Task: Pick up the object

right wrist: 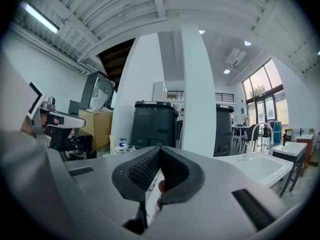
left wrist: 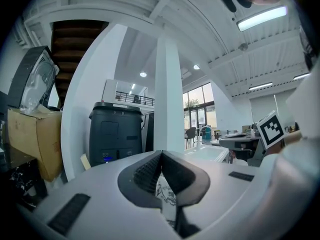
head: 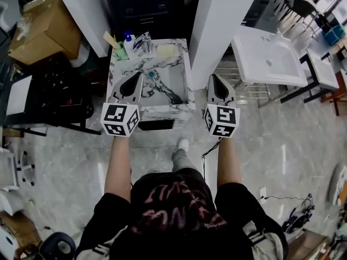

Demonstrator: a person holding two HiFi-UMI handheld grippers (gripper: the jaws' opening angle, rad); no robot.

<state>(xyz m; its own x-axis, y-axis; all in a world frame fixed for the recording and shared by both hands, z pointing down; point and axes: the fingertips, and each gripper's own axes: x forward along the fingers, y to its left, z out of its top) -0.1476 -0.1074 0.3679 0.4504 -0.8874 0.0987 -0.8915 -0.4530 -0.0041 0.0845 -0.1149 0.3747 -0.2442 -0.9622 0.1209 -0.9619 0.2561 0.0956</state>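
Yellow bar [head: 166, 50] untouched, left gripper [left wrist: 161, 154], right gripper [right wrist: 159, 150] closed

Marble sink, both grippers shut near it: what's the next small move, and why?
Probably open the left gripper. Both are shut and empty; it hangs over the marble sink, nearer the bottle and yellow block on the back ledge, while the right gripper is beside the sink.

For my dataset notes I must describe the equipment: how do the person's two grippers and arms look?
The left gripper and the right gripper both have white, tapering shells with black ribbed pads. Each carries at its rear a cube with black-and-white square markers. The person wears short black sleeves, so the forearms are uncovered.
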